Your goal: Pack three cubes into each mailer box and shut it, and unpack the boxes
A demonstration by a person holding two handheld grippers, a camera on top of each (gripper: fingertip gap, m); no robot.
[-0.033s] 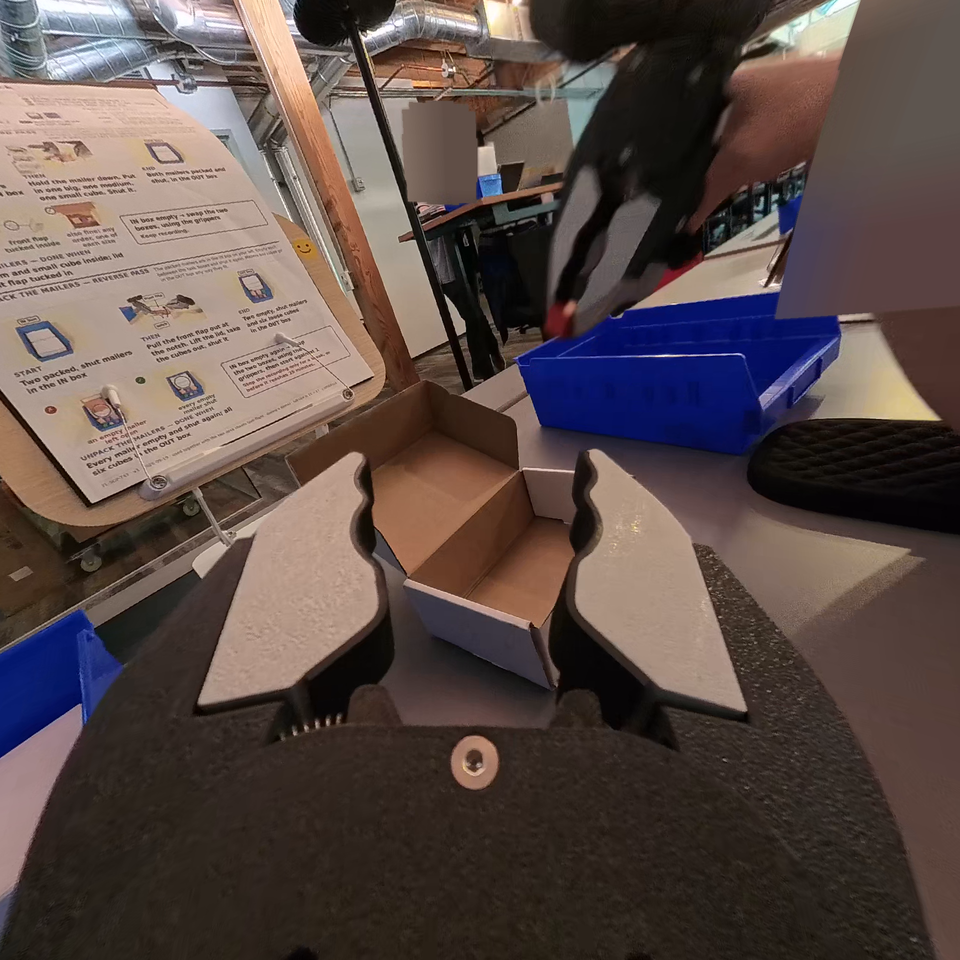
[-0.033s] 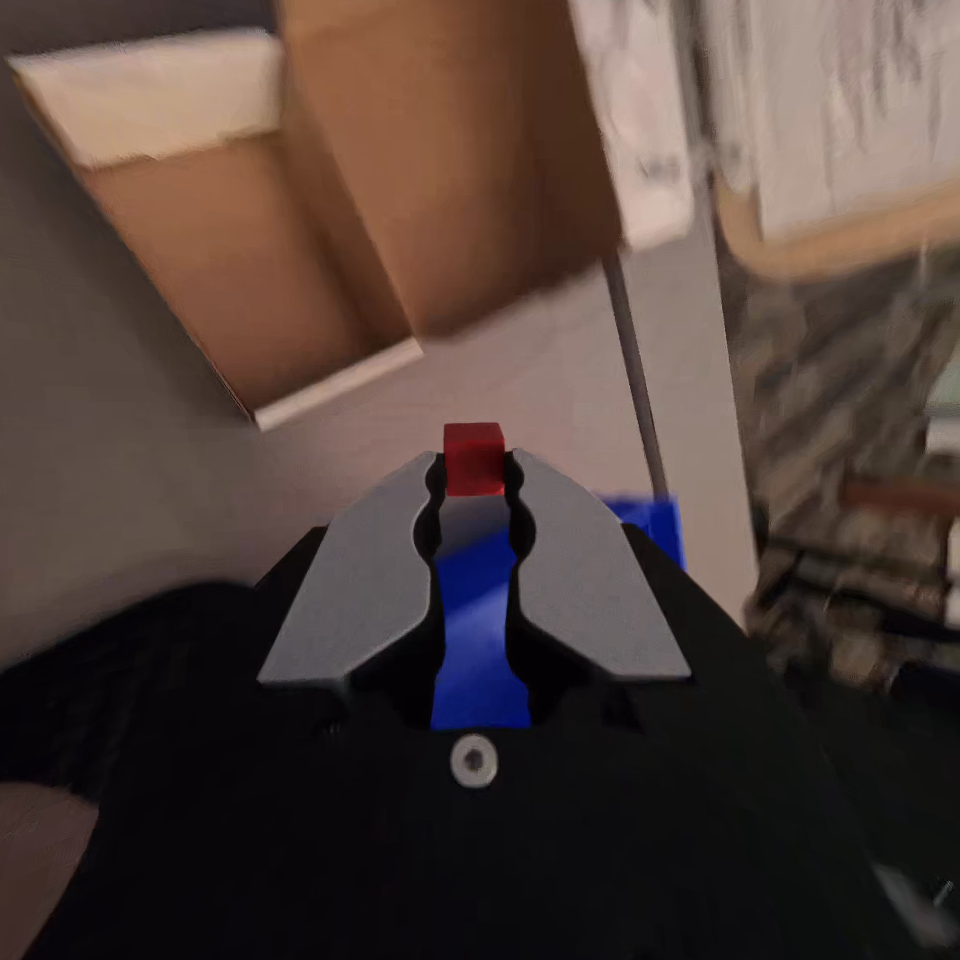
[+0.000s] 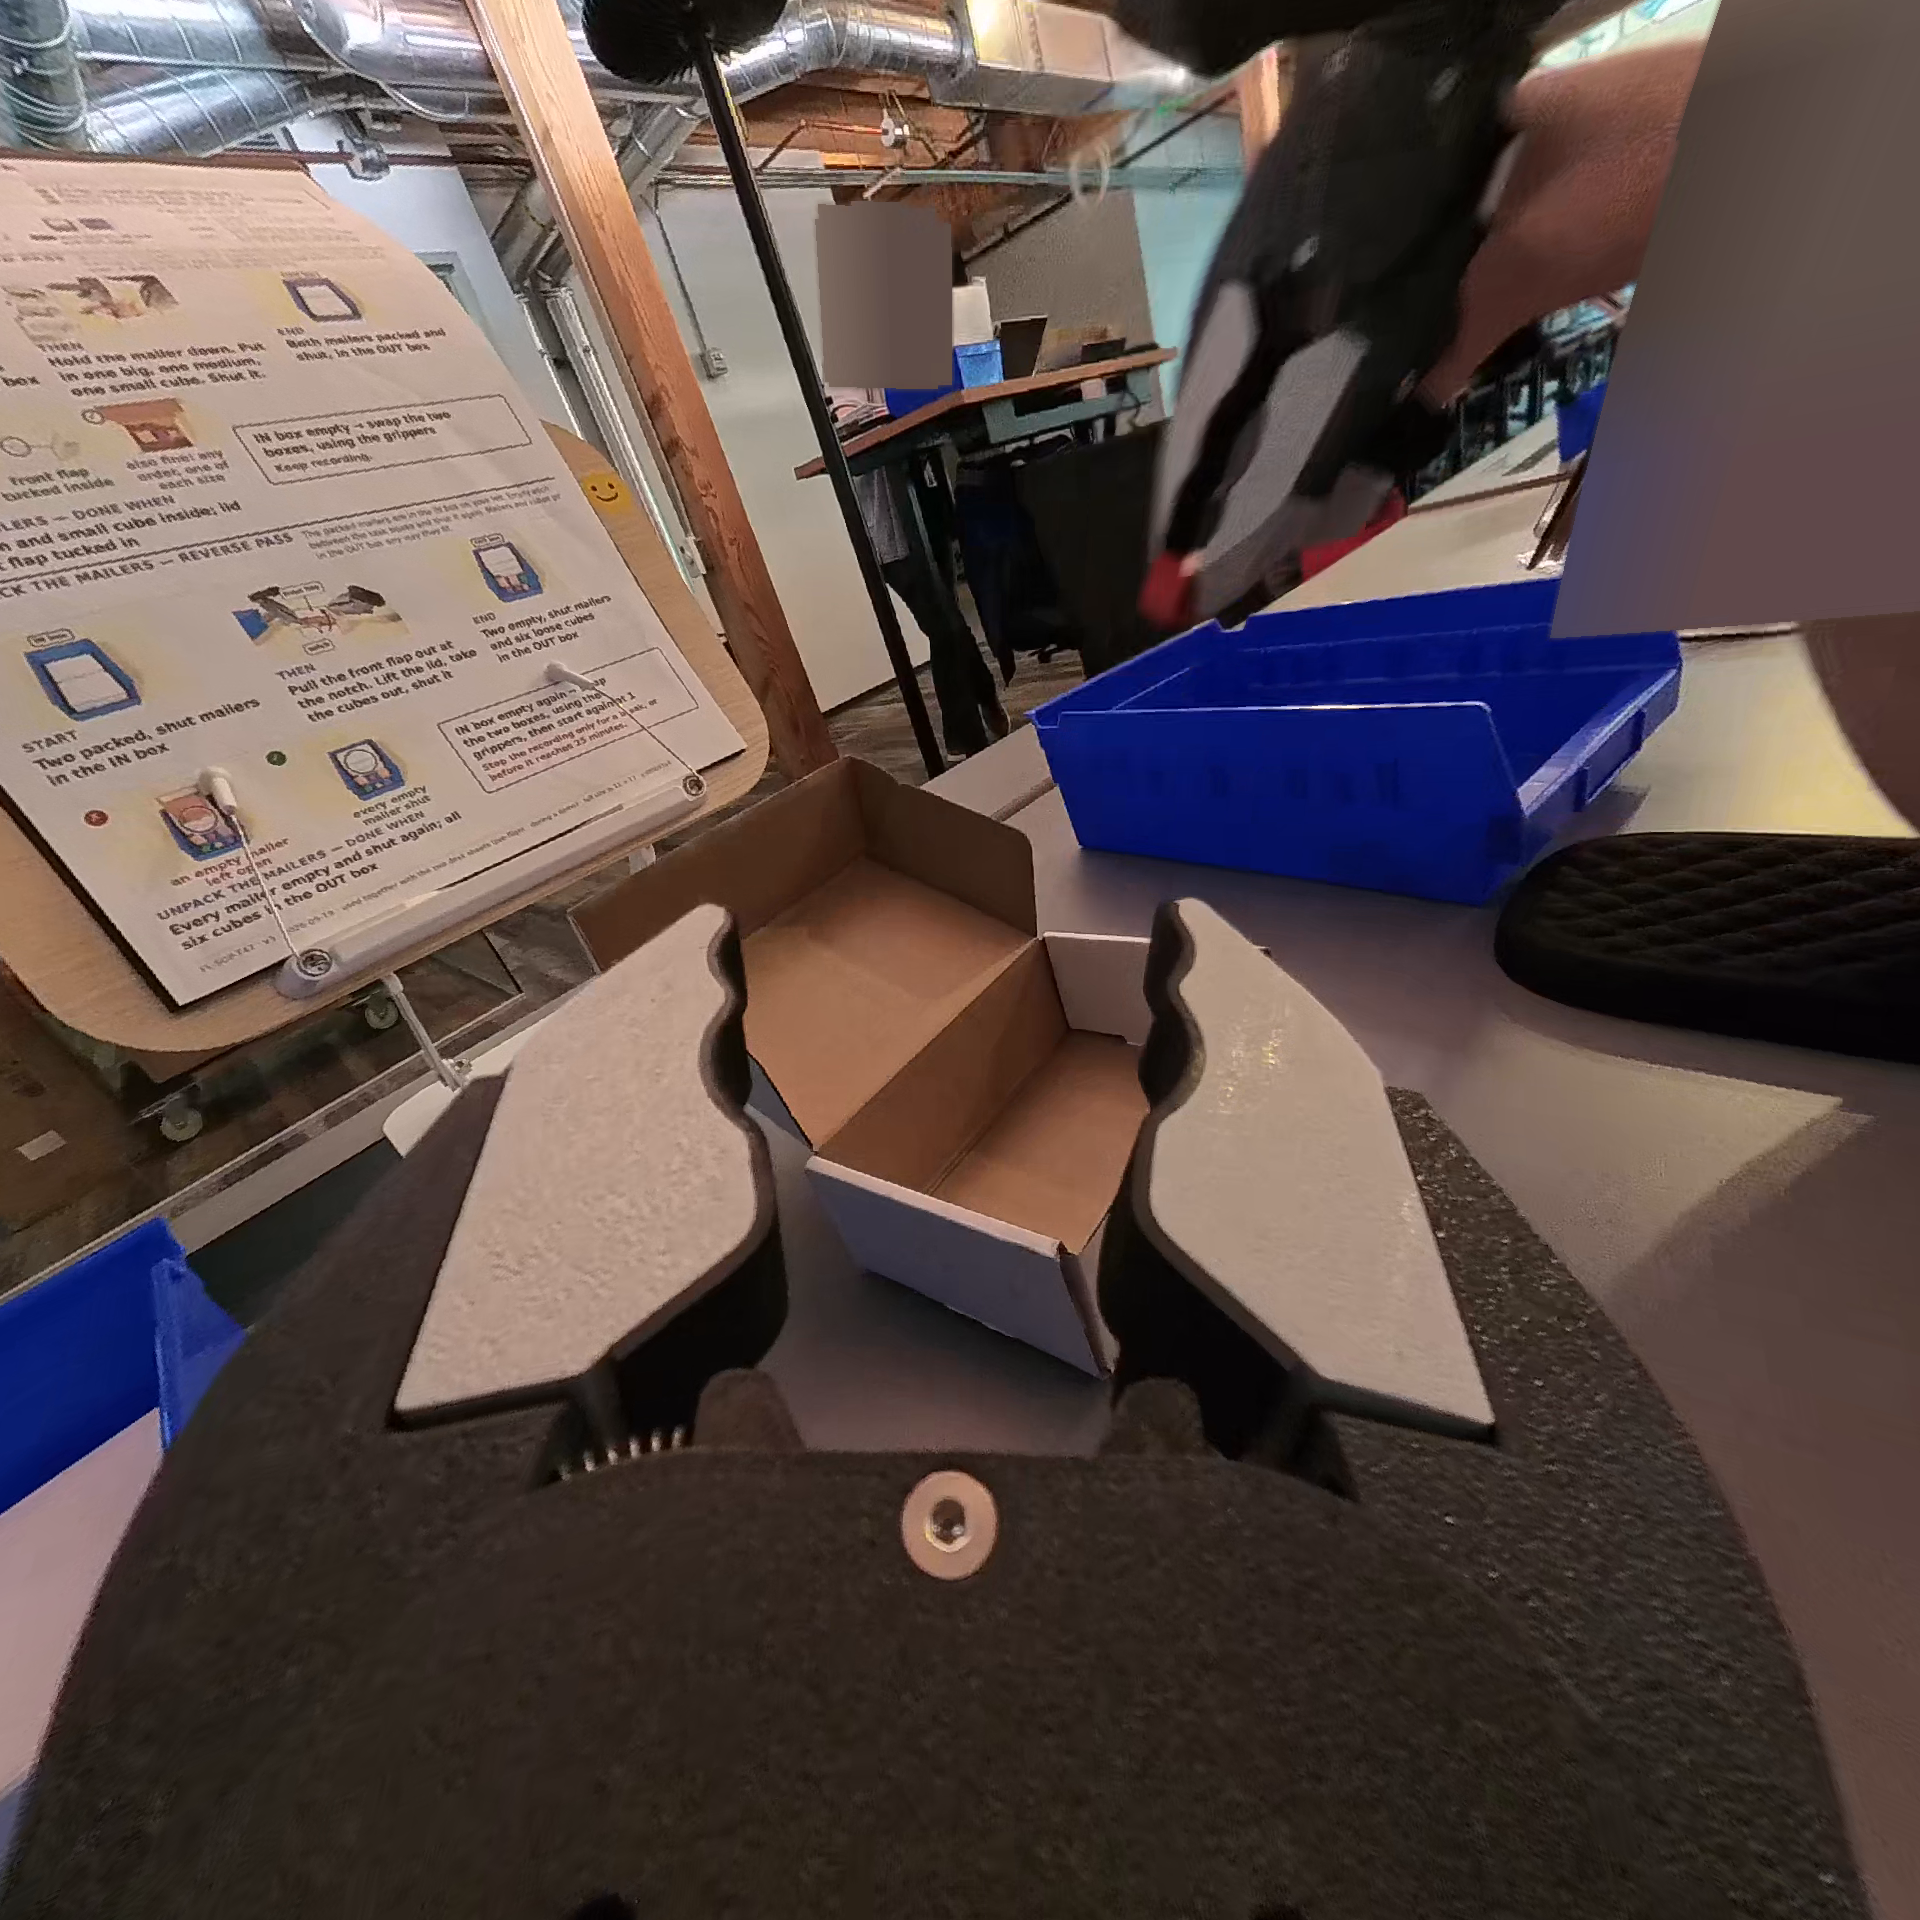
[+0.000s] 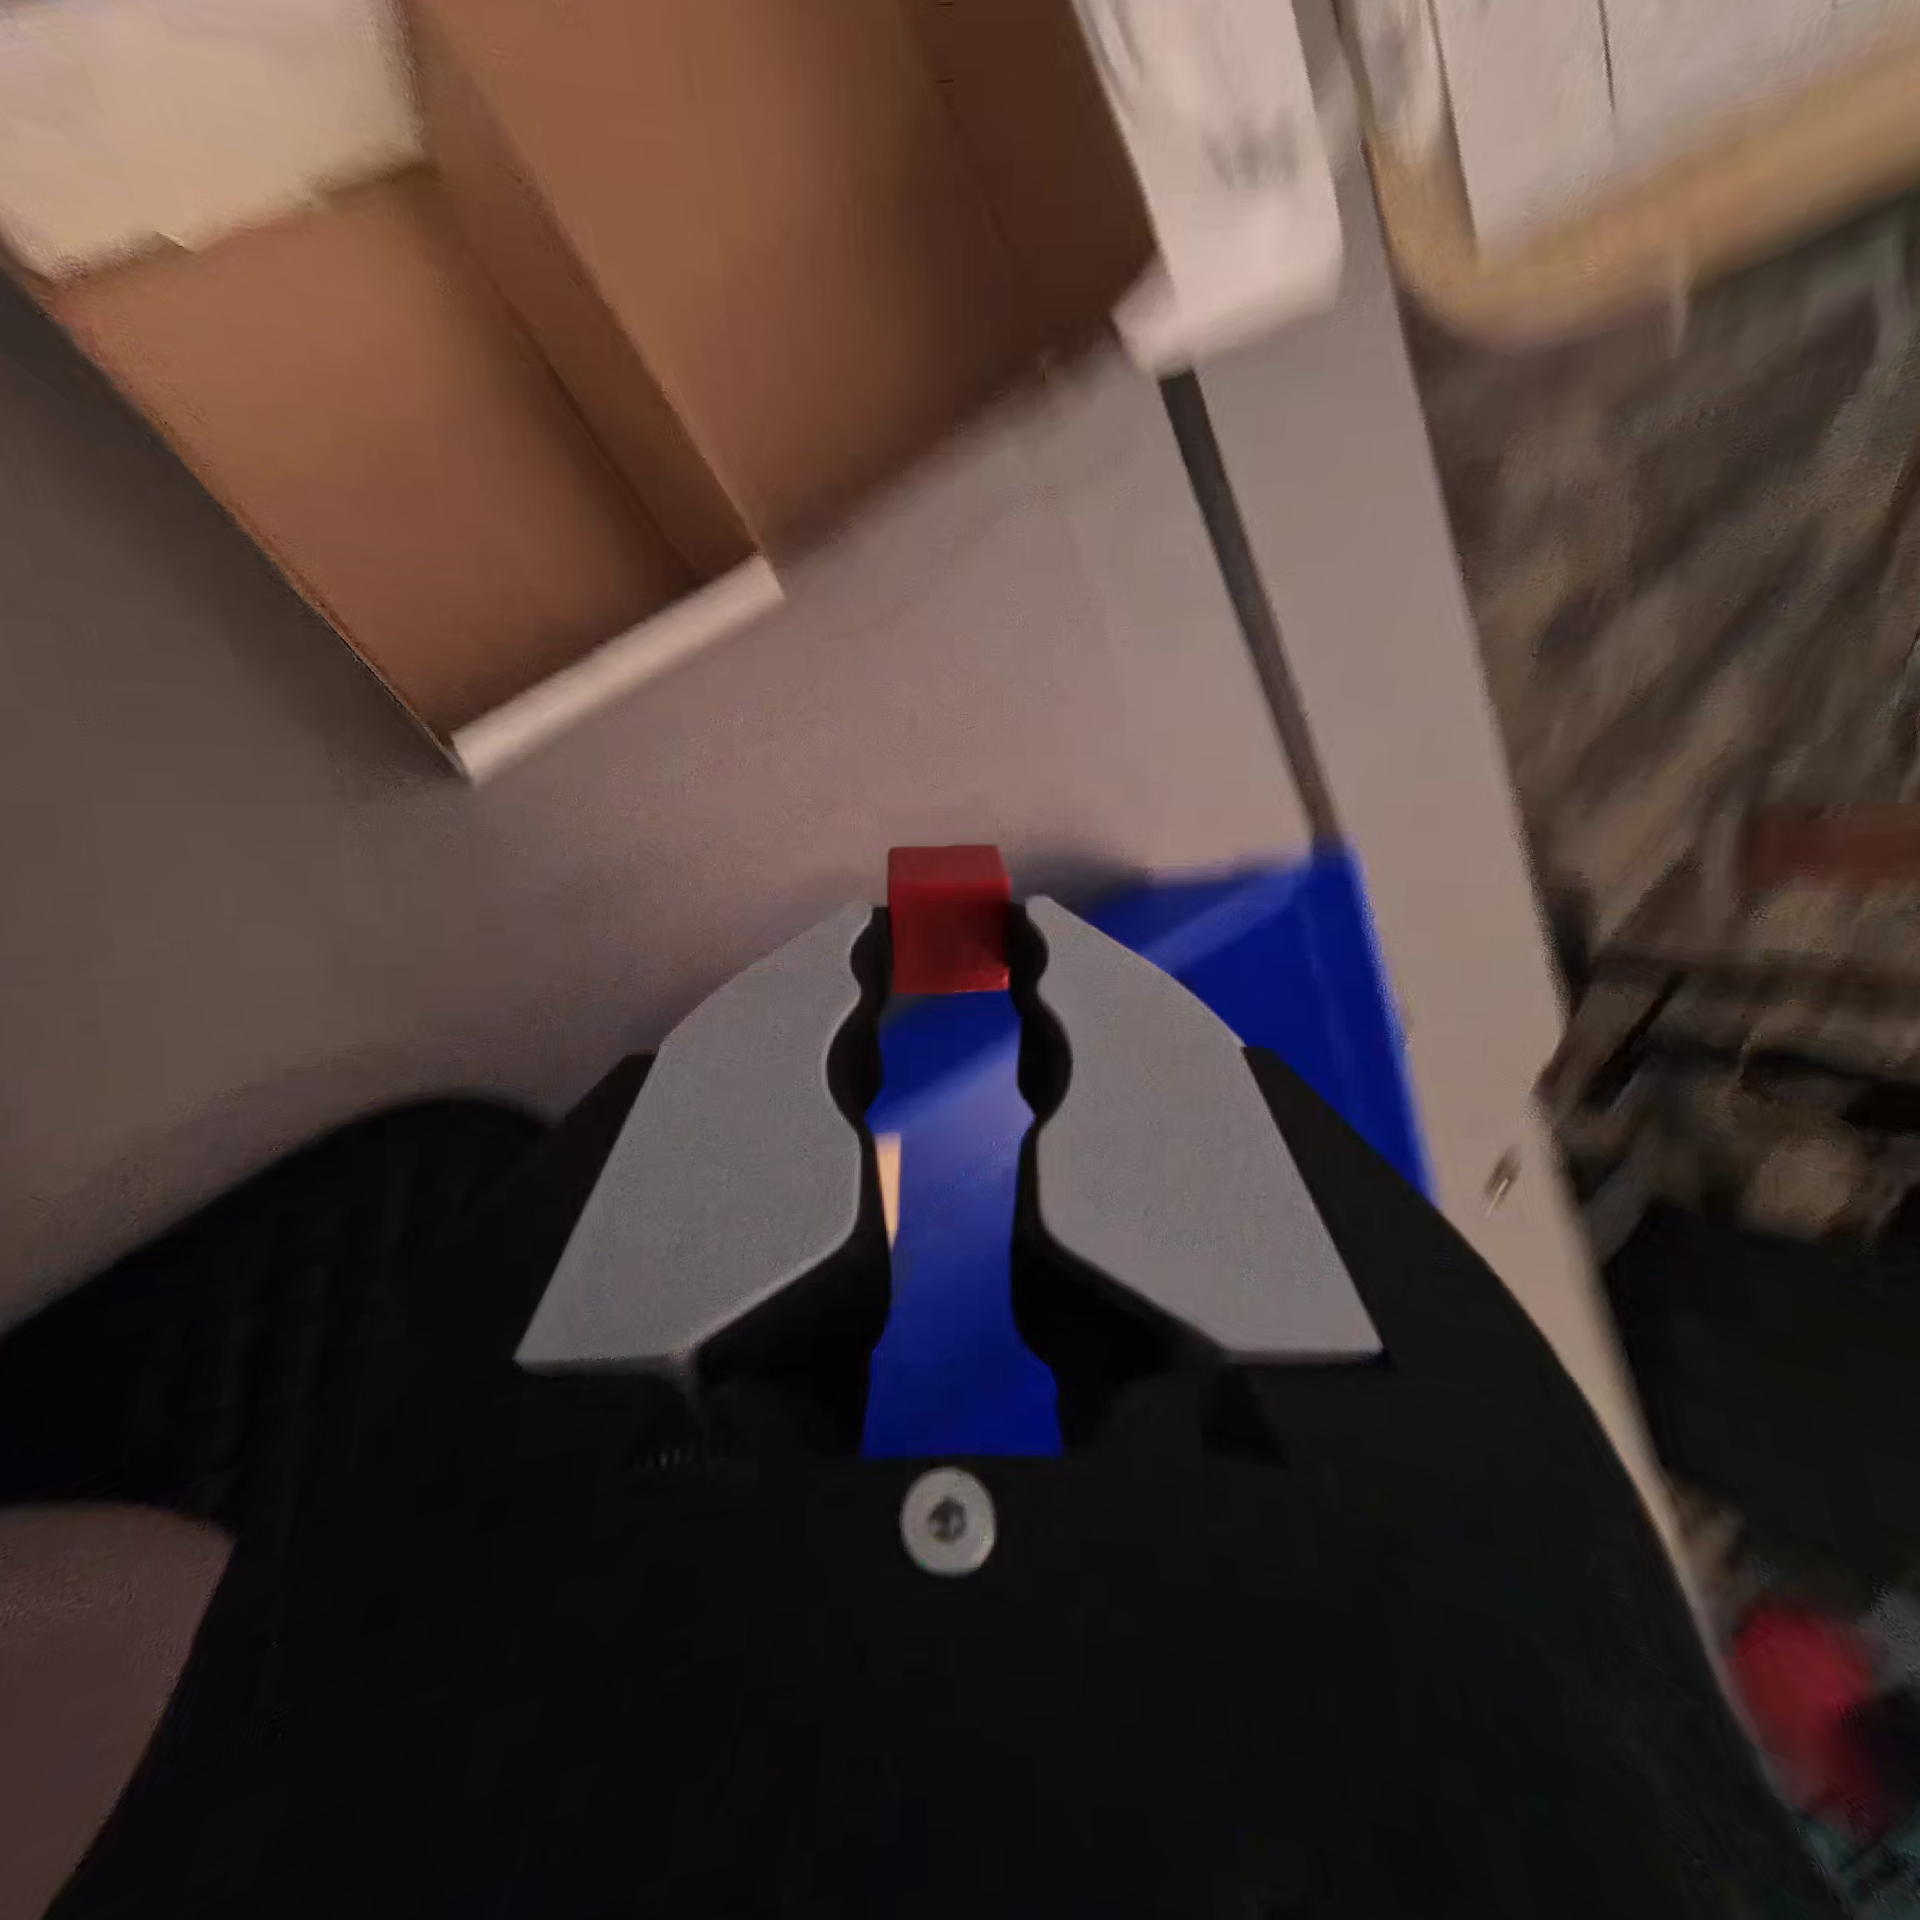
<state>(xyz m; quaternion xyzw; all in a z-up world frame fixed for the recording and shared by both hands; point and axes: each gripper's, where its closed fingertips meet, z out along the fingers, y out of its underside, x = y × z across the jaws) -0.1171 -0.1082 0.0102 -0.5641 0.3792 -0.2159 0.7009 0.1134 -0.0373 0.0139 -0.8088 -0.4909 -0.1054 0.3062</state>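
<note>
An open mailer box (image 3: 966,1236), white outside and brown inside, stands empty on the grey table with its lid tilted back. My left gripper (image 3: 945,914) is open and empty, held just in front of the box, which shows between its fingers. My right gripper (image 4: 948,914) is shut on a small red cube (image 4: 948,920). In the left wrist view it hangs blurred in the air (image 3: 1195,582) over the blue bin, with the red cube (image 3: 1169,592) at its tips. In the right wrist view, the box (image 4: 468,416) lies ahead and to the upper left.
A blue bin (image 3: 1351,769) sits behind the box on the right. A black padded mat (image 3: 1714,935) lies at the right. An instruction board (image 3: 312,623) on a stand rises at the left. Another blue bin (image 3: 73,1340) shows at the left edge. One gripper's finger ends stand about 25 centimetres off the other's.
My right gripper has shifted slightly with the red cube still in it. The left gripper and the box have not moved.
</note>
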